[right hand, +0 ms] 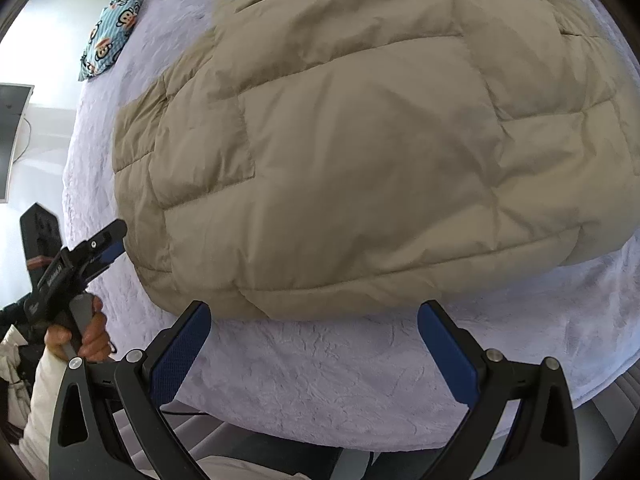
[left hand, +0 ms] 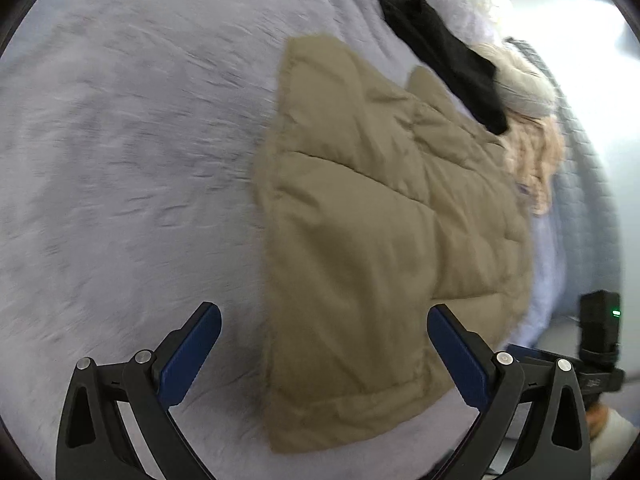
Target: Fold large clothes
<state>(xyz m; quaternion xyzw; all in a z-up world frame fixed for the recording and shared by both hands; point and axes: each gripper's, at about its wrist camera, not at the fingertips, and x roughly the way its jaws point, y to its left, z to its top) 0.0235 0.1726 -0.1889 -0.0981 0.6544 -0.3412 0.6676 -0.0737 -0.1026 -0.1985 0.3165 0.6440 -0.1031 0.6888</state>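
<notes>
The right gripper (right hand: 314, 334) stood with its jaws spread wide and nothing between them; its blue pads (right hand: 180, 354) hung over bare bedspread, just short of the near rounded edge of the jacket (right hand: 360, 152). The left gripper (left hand: 324, 344) was likewise released and held nothing, though in its own view the lower corner of the jacket (left hand: 360, 240) lay under the gap between its pads, nearer the right-hand pad (left hand: 456, 352); contact could not be confirmed. In the right wrist view the left gripper (right hand: 105, 246) appeared at the jacket's left edge, its tips at or just beside the fabric, with the person's hand (right hand: 86, 334) around its handle. The jacket, a tan quilted puffer, lay flat on the pale lilac bedspread (right hand: 320, 368), and looked already folded into a compact block. Its long axis ran away from the left gripper and across in front of the right one. Both grippers were close; the left appeared the nearer to an edge it could take. Farther out, a black garment (left hand: 440, 56) lay beyond the jacket's far end, with pale fur trim (left hand: 532, 152) beside it, and a blue patterned pillow (right hand: 110, 36) sat well apart near the bed's far corner. The right gripper's handle with a green light (left hand: 600, 320) showed at the edge of the left view. Nothing stood between either gripper and the jacket; in my judgement the slippery, puffy fabric was the main risk to a clean grip.
</notes>
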